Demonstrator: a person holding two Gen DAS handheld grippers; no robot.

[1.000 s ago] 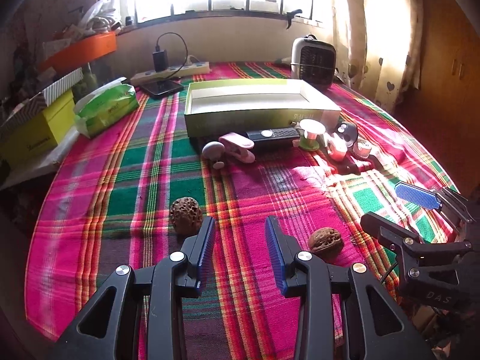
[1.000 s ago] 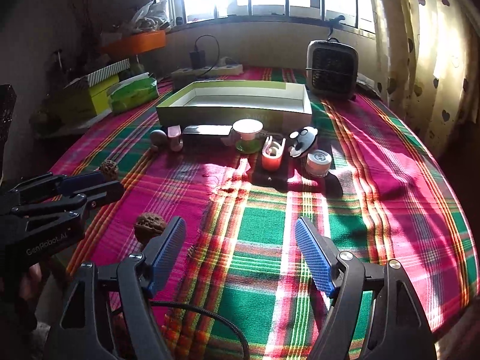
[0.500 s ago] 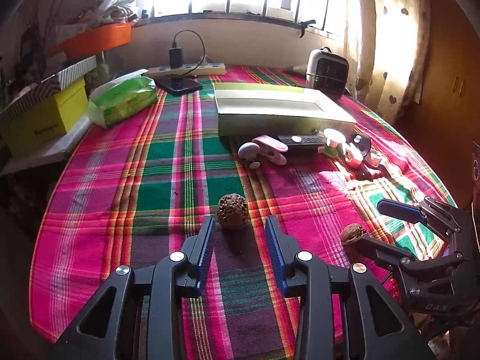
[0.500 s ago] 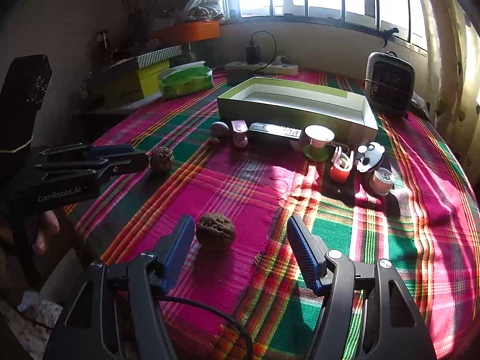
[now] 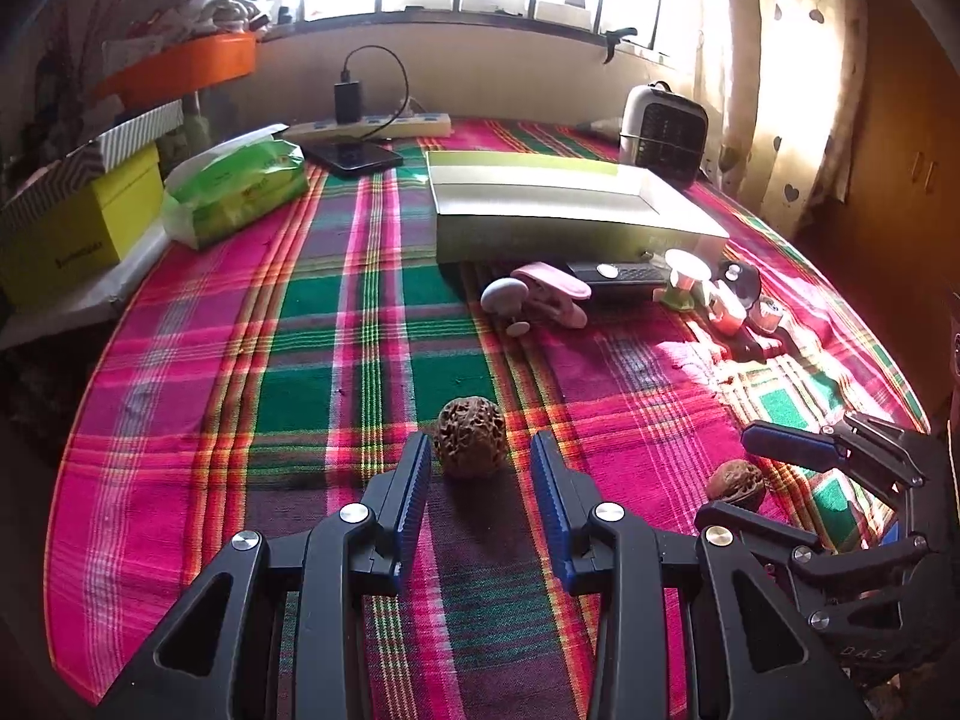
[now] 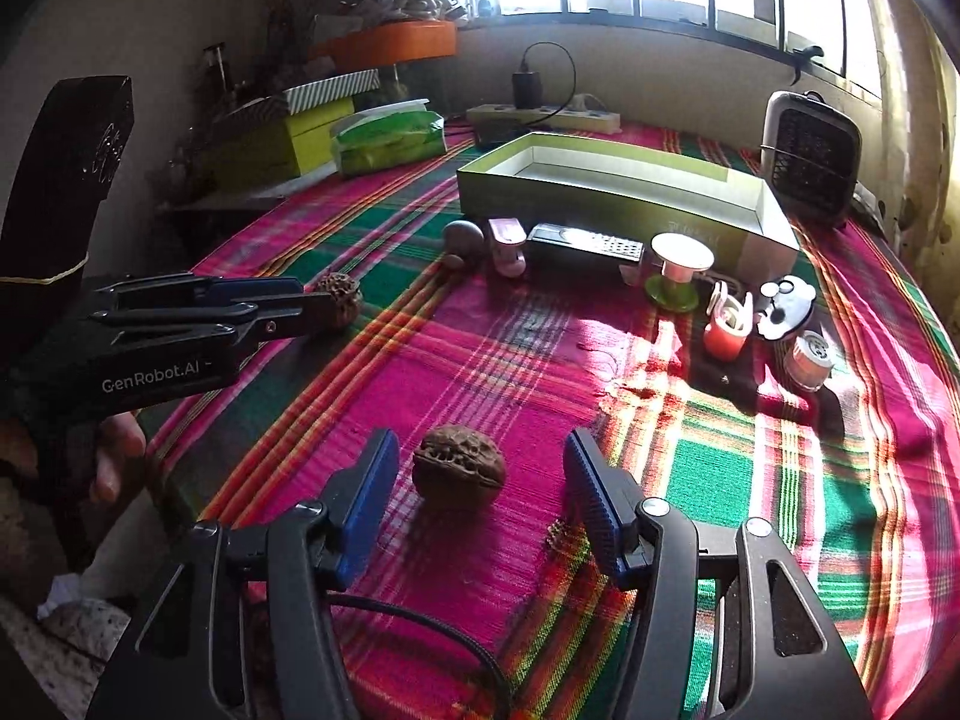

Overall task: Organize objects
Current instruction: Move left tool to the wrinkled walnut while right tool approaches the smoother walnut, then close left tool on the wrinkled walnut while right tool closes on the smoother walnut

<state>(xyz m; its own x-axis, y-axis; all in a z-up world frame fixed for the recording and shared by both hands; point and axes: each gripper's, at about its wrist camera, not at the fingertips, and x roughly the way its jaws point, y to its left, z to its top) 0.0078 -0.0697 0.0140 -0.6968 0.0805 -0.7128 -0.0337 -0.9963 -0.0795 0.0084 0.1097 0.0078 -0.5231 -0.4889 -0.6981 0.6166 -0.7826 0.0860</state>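
Left wrist view
- Left gripper: jaws open, nothing pressed between them.
- Round walnut: on the tablecloth, just past the tips and between the 2 blue pads; a gap shows on each side, and the left pad looks closer to it.
- Axis: this walnut is nearly a ball, so I judge that the grip angle matters little here.
- Right gripper: seen at the right edge, with the flat walnut between its fingers.

Right wrist view
- Right gripper: jaws have just been closing; they are not yet on the flat walnut, which lies between them. Bare cloth shows on both sides, more on the right.
- Axis: the long axis of this walnut runs about across the gap, from pad to pad, so the pads would meet its 2 ends.
- Left gripper: at the left side, its tips reach the round walnut.
- Box: open and empty, at the far side behind a row of small things; well apart from both walnuts.

Judgement
- Nearer hand: each gripper has its own walnut, the left the round 1 and the right the flat 1.
- Next move: probably close both and carry them to the box.
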